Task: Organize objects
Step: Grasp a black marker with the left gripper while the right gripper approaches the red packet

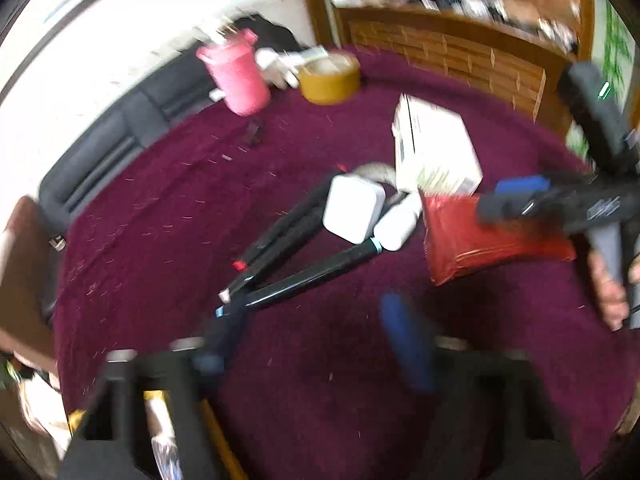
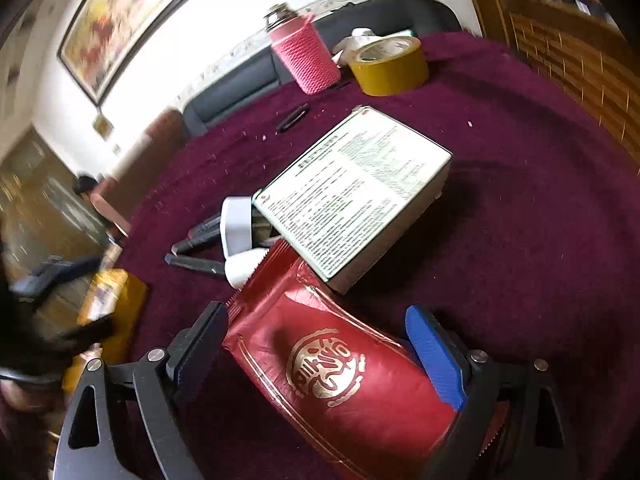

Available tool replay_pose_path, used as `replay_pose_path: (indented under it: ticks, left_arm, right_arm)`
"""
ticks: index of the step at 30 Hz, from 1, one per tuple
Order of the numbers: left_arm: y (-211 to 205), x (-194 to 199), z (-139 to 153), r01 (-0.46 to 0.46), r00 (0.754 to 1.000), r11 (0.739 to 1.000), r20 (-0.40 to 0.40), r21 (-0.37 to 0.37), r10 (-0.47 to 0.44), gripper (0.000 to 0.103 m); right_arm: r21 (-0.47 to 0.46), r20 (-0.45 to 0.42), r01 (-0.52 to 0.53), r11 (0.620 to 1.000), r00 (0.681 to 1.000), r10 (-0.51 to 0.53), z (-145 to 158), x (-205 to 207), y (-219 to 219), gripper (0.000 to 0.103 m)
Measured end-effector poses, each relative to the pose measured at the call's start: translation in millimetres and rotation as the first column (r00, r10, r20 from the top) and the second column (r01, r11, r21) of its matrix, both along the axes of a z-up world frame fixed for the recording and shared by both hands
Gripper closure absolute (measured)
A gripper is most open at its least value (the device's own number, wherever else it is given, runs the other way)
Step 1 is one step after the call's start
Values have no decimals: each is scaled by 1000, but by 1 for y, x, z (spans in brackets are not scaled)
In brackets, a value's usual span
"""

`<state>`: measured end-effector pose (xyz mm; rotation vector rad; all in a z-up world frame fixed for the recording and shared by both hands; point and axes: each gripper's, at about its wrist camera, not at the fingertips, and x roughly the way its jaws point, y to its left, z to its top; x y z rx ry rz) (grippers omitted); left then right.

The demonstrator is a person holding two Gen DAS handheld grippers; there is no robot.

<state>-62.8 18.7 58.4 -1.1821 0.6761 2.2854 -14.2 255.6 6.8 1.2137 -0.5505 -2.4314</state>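
A red foil pouch (image 2: 336,364) with a gold emblem lies on the purple cloth (image 2: 520,240), its top end against a white printed box (image 2: 356,196). My right gripper (image 2: 316,314) is open and straddles the pouch, a pad close beside each edge. The left wrist view shows the same gripper (image 1: 516,200) over the pouch (image 1: 480,240). My left gripper (image 1: 312,312) is blurred and open over bare cloth, its left finger by the near ends of several black markers (image 1: 280,256). A white charger cube (image 1: 352,208) and a second white piece (image 1: 398,222) sit between markers and box.
A pink bottle (image 2: 306,56) and a yellow tape roll (image 2: 390,66) stand at the far edge, with a small black clip (image 2: 294,116) nearer. A yellow package (image 2: 112,300) lies at the left edge. A dark sofa (image 1: 100,160) and a wooden cabinet (image 1: 460,56) border the table.
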Motion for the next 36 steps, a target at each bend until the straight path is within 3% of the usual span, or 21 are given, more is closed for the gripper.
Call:
replay_pose_path:
  ticks: [1,6,10,16,17,19,22,26,29,32,36]
  left_arm:
    - [6,-8,-8,21,1000,1000,23,-22,-20,64]
    - [28,-30,-39,156,986,981,75,-115,-148,68]
    - [32,-42,-48,206,977,966,82,-159,-195,64]
    - [25,-42,-49,231,969,963,121,-140,-215,64]
    - [24,-42,-49,228,967,965,144,-131,-209,65]
    - [21,-39,-49,221,963,969,184,-113,-198,82]
    - [20,-27,-48,197,970,970,174,-141,-172,90]
    - [18,-1,-46,176,969,976,194,-126,-150,90]
    - [15,6,-46,84,985,991,156,-106,-67,90]
    - [10,7,-46,-20,994,998,108,-60,26,82]
    - [7,22,-42,-79,990,997,121,-3,79,89]
  right_arm:
    - [-37,15,13,999,1000,-13,-2,0,7,9]
    - [-173,60,61,983,997,-51,-8,-2,31,9]
    - [-177,64,61,982,997,-50,-7,0,26,7]
    - [-173,61,55,983,997,-45,-7,2,23,5]
    - [-176,61,56,983,997,-46,-7,3,23,5]
    - [-181,60,56,982,997,-46,-8,0,25,4]
    - [-180,58,54,982,997,-45,-8,-1,24,4]
    - [-183,59,53,982,997,-43,-8,-1,24,4]
    - [-187,62,53,981,997,-42,-8,-2,25,4]
    - [-179,58,47,983,998,-37,-8,-2,24,3]
    - [-170,48,30,985,999,-22,-8,-2,22,1]
